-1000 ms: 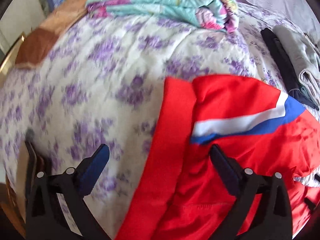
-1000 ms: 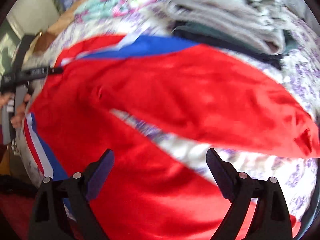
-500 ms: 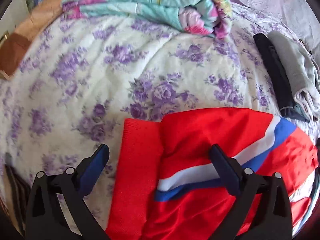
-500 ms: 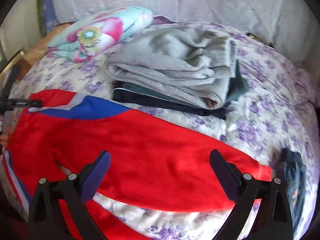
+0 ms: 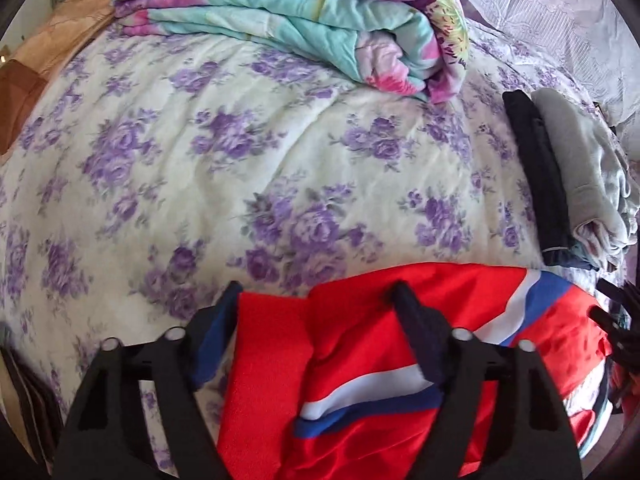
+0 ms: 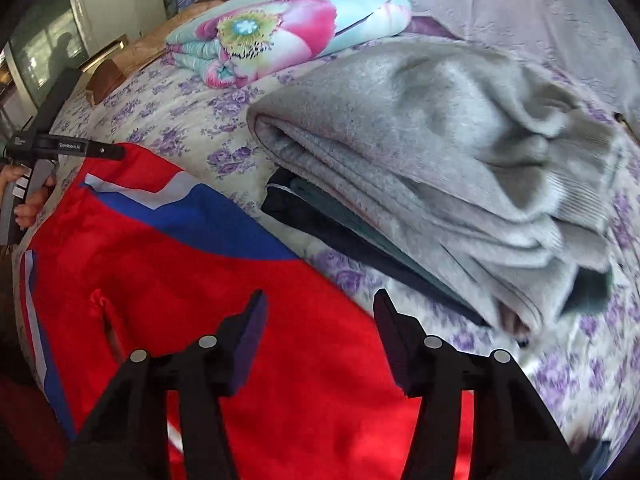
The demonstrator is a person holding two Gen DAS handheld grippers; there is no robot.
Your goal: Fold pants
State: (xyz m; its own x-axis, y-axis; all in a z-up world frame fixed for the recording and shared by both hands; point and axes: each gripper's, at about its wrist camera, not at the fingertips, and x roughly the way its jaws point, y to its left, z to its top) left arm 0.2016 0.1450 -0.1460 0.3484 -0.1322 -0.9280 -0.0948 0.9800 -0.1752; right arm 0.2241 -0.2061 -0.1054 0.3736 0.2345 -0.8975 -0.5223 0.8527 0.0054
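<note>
- The left gripper (image 5: 316, 308) sits at 6 o'clock of its own view. Its jaws are parted, with the red ribbed waistband (image 5: 260, 372) of the red track pants with a white-and-blue stripe (image 5: 360, 360) lying between the fingers. Whether the pads already press the cloth I cannot tell; nothing looks clamped.
- From the right wrist view the same tool appears at 9 o'clock, its tip resting at the top corner of the pants.
- The pants lie spread on the cream bedspread with purple flowers (image 5: 224, 168), filling the 5 to 7 o'clock part of the left view. Both legs appear laid out with a gap between them near the crotch, so I judge that no fold has been made yet.
- At 12 o'clock in the left view rests a folded turquoise-and-pink floral quilt (image 5: 312, 20), well apart from the pants.
- The right gripper (image 6: 318, 300) hovers at 6 o'clock of its view over a red leg, jaws apart and holding nothing.
- At 2 o'clock in the right view is a pile of folded clothes, a grey fleece garment (image 6: 440, 152) on top of dark ones (image 6: 320, 220), just beside the pants' far edge.
- Left to do, by my reading: grip waistband and leg, bring one leg over the other, then fold lengthwise.
</note>
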